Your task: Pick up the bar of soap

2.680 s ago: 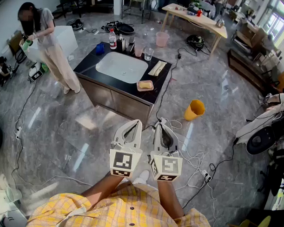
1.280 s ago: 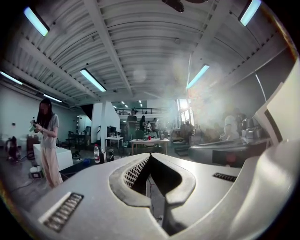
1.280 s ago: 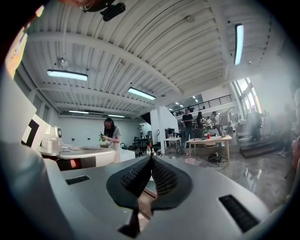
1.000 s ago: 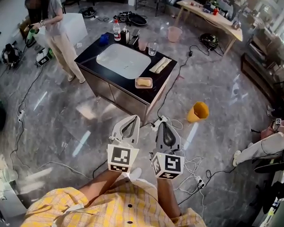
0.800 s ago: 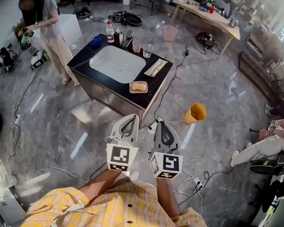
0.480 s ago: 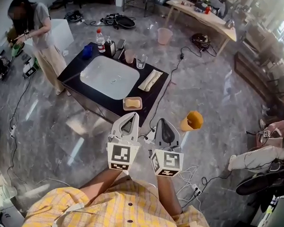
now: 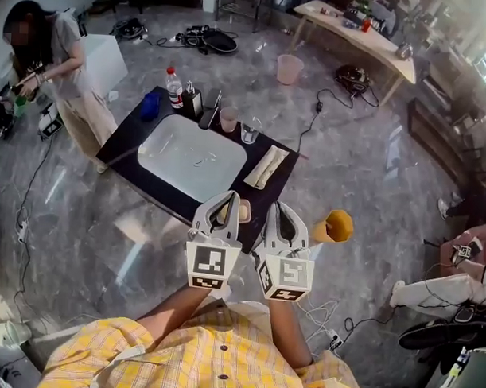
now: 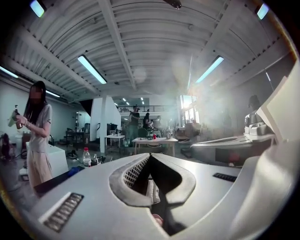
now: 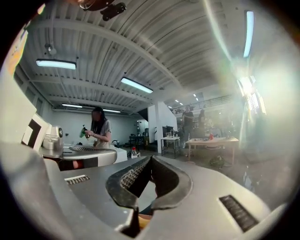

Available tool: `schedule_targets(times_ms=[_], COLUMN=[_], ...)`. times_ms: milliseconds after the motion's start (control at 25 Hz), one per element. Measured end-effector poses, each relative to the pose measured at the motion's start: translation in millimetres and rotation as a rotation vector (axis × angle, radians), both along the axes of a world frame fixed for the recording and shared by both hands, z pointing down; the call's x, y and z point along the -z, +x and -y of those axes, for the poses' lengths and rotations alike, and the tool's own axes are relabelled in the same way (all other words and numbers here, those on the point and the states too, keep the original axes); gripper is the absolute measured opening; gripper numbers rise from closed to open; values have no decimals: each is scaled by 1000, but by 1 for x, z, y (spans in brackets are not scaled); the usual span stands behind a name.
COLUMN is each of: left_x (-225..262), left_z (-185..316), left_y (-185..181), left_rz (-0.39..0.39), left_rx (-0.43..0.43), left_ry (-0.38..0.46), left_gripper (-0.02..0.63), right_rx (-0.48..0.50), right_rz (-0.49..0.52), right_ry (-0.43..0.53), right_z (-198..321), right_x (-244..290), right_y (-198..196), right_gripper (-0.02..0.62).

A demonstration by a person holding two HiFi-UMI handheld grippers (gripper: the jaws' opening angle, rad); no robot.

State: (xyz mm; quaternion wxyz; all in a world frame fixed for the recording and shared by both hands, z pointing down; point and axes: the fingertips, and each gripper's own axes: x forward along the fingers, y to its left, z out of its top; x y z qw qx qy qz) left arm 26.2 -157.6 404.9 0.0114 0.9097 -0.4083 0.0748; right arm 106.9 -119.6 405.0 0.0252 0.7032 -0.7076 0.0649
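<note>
In the head view a black counter (image 7: pixel 129 137) with a white sink (image 7: pixel 192 157) stands just beyond my hands. A small pinkish dish with the yellowish bar of soap (image 7: pixel 243 211) sits on the counter's near right part, mostly hidden between my two grippers. My left gripper (image 7: pixel 229 194) is shut and empty, its tip over the counter's near edge, left of the dish. The right gripper (image 7: pixel 276 205) is also shut and empty, just right of the dish. In the left gripper view the jaws (image 8: pixel 150 155) meet at the tip; in the right gripper view the jaws (image 9: pixel 151 158) do too.
On the counter lie a folded towel (image 7: pixel 265 167), two cups (image 7: pixel 228 119), a bottle (image 7: pixel 174 86) and a blue object (image 7: pixel 150 105). A yellow bucket (image 7: pixel 332 226) lies on the floor to the right. A person (image 7: pixel 56 63) stands left of the counter. Cables cross the floor.
The counter has come much closer and lower in the head view. The soap dish now sits partly hidden between my grippers. Both grippers stay shut, side by side.
</note>
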Motion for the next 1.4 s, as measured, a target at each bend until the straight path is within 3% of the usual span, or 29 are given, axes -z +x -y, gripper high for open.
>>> schedule_targets(times_ms=[520, 1000, 1200, 1400], left_x=[-10, -16, -22, -22], left_z=[53, 59, 63, 72], left_y=[10, 9, 2, -5], left_rz=[25, 36, 38, 30], left_rx=[71, 141, 162, 191], left_ry=[-18, -14, -25, -29], left_gripper=[11, 11, 10, 11], right_rx=[77, 157, 222, 360], right_rz=[0, -11, -57, -143], right_ry=[-41, -81, -167, -285], right_z=[60, 75, 84, 95], right_x=[-12, -31, -54, -85], right_y=[16, 19, 9, -8], right_gripper=[18, 18, 18, 18])
